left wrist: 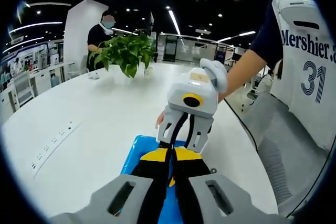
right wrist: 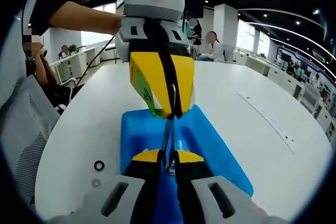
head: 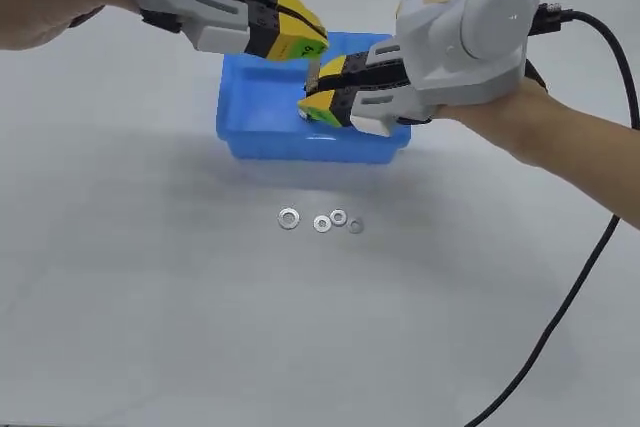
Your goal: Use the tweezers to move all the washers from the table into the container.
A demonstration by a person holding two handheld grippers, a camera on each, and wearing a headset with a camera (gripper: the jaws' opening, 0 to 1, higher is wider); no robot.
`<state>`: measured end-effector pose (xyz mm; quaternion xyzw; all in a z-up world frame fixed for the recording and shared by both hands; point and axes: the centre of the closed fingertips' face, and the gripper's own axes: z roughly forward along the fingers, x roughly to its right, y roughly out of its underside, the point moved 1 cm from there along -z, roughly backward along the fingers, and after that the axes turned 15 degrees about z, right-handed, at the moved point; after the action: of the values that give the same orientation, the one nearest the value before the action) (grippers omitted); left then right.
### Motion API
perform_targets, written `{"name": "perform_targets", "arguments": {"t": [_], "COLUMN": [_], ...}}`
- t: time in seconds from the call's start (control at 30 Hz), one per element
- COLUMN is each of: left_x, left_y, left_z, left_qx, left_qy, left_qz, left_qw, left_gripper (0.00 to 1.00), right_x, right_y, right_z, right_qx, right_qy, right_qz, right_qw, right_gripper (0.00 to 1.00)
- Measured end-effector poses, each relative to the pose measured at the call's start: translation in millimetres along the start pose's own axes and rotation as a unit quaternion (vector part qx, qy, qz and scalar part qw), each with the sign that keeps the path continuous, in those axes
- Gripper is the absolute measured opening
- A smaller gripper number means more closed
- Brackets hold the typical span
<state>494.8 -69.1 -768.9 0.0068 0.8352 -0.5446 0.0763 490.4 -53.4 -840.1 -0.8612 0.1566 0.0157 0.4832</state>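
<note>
Several silver washers (head: pixel 322 222) lie in a short row on the white table in front of the blue container (head: pixel 260 132). Thin metal tweezers (head: pixel 313 75) stand over the container between the two grippers. My left gripper (head: pixel 312 40) comes in from the upper left and is shut on the tweezers' upper end. From the right, my right gripper (head: pixel 312 107) is shut on their lower part. In the right gripper view the tweezers (right wrist: pixel 169 135) run from my right gripper (right wrist: pixel 169 157) up to the left gripper (right wrist: pixel 171 112), above the container (right wrist: pixel 215 150). Two washers (right wrist: pixel 98 166) show at its left.
A black cable (head: pixel 580 267) trails from the right gripper across the table's right side. In the left gripper view a potted plant (left wrist: pixel 126 51) stands far back on the long white table (left wrist: pixel 79 124), with a person behind it. Bare table surrounds the washers.
</note>
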Motion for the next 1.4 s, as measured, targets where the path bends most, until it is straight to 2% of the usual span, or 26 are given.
{"name": "perform_targets", "arguments": {"t": [0.23, 0.47, 0.67, 0.8, 0.83, 0.9, 1.0, 1.17, 1.4], "left_x": [0.3, 8.1, 25.7, 37.2, 44.4, 56.3, 70.8, 91.8, 109.6], "left_y": [-9.5, -28.1, -45.8, -55.0, -58.7, -62.0, -61.8, -55.7, -49.3], "left_z": [-7.5, -19.0, -25.3, -27.4, -27.5, -26.7, -25.5, -27.1, -30.0], "left_qx": [0.006, 0.019, 0.026, 0.028, 0.034, 0.034, 0.028, 0.031, 0.028], "left_qy": [-0.006, -0.007, -0.002, -0.014, -0.01, -0.008, -0.007, -0.006, -0.01], "left_qz": [-0.001, -0.006, 0.004, 0.018, 0.008, 0.015, 0.017, -0.001, -0.014], "left_qw": [1.0, 0.9998, 0.9996, 0.9993, 0.9994, 0.9993, 0.9994, 0.9995, 0.9995], "left_gripper": [0.06, 0.06, 0.06, 0.06, 0.06, 0.06, 0.06, 0.06, 0.06], "right_x": [-5.3, -20.4, -39.8, -54.0, -58.5, -66.7, -80.3, -98.8, -112.6], "right_y": [-9.5, -23.4, -31.3, -32.5, -32.8, -30.6, -24.2, -11.8, -0.8], "right_z": [-6.2, -18.5, -31.4, -38.3, -40.4, -41.9, -42.5, -41.3, -39.7], "right_qx": [0.015, 0.03, 0.038, 0.041, 0.042, 0.039, 0.032, 0.022, 0.012], "right_qy": [0.002, 0.003, -0.002, -0.007, -0.009, -0.013, -0.022, -0.032, -0.043], "right_qz": [0.004, -0.013, -0.028, -0.037, -0.037, -0.043, -0.048, -0.056, -0.053], "right_qw": [0.9999, 0.9995, 0.9989, 0.9985, 0.9984, 0.9982, 0.9981, 0.9977, 0.9976], "right_gripper": [0.12, 0.12, 0.12, 0.12, 0.12, 0.12, 0.12, 0.12, 0.12]}}
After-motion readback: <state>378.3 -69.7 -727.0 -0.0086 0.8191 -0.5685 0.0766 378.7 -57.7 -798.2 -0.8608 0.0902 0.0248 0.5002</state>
